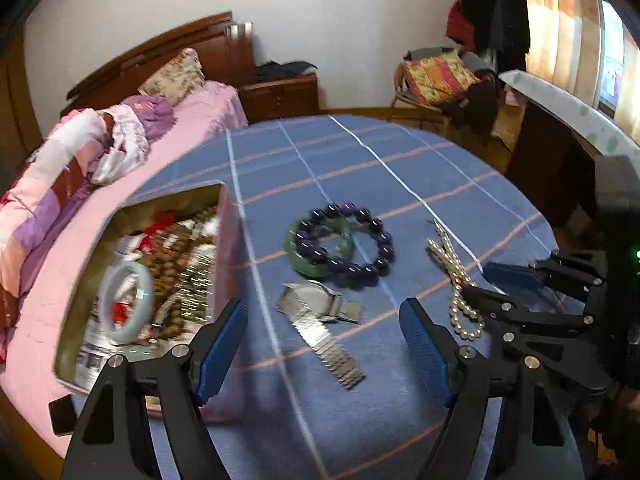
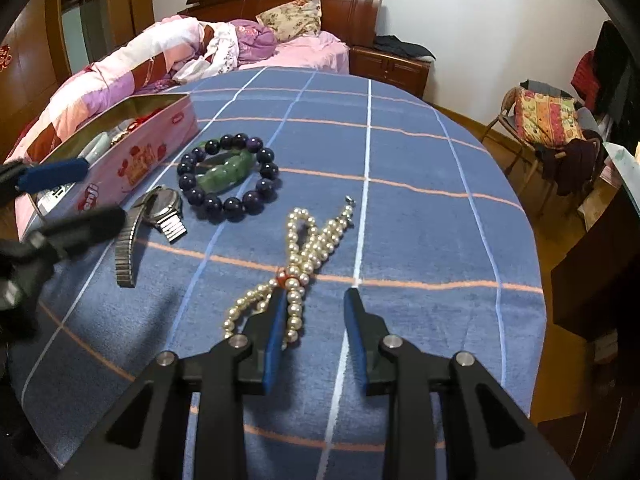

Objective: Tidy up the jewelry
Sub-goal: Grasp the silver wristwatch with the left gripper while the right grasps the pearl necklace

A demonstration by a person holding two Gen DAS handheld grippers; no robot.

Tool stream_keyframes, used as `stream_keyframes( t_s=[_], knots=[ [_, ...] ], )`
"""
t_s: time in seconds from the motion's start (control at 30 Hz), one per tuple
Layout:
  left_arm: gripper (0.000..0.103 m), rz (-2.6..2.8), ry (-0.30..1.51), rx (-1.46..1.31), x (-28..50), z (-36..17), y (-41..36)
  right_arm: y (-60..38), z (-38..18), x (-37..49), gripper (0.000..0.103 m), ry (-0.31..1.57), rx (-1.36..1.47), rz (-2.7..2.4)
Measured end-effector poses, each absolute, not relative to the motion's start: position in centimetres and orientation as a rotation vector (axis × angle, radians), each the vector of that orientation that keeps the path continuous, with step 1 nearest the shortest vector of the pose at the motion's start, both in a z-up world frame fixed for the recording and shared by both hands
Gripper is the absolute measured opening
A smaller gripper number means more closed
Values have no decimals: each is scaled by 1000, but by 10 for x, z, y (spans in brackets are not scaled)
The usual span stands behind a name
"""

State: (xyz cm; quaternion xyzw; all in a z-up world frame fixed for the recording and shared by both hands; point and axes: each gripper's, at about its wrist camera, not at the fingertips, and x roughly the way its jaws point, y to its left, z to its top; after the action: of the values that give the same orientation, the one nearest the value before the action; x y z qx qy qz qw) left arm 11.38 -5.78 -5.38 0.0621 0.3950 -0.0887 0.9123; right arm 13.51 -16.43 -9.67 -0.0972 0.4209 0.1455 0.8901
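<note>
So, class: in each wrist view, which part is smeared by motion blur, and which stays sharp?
Left wrist view: the pink box and its contents are streaked; the purple bead bracelet is fairly sharp. Right wrist view: the left gripper at the edge is blurred; the pearl necklace is crisp.

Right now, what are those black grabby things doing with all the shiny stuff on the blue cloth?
A person holds two grippers and is tidying jewelry on a blue checked table. The right gripper sits low over the pearl necklace, one finger lying across the pearls, jaws narrow but not clearly pinching them. The left gripper is open above the silver watch. A purple bead bracelet overlaps a green bangle nearby. The pink box already holds other pieces.
</note>
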Motion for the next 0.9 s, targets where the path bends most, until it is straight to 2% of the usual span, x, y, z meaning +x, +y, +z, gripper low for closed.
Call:
stream_keyframes(
  t_s=[0.07,0.13,0.27,0.3,0.43,0.5,0.9],
  knots=[
    [72,-179,849,121,120,-62,-59,-166,-97,135,32,873,-196,306],
    [60,-183,894,96,127,-71,-59,-168,-98,135,32,869,-186,311],
    [52,-167,901,97,131,-75,-60,-169,-99,133,32,861,-182,314],
    [48,-161,899,95,131,-75,-59,-168,-99,133,32,859,-184,314],
    [4,-154,885,117,129,-76,-54,-168,-99,132,24,860,-172,339],
    [0,-173,884,95,127,-74,-52,-166,-98,131,22,857,-177,344],
    [0,-243,837,93,107,-63,-54,-166,-98,130,21,855,-167,350]
  ],
)
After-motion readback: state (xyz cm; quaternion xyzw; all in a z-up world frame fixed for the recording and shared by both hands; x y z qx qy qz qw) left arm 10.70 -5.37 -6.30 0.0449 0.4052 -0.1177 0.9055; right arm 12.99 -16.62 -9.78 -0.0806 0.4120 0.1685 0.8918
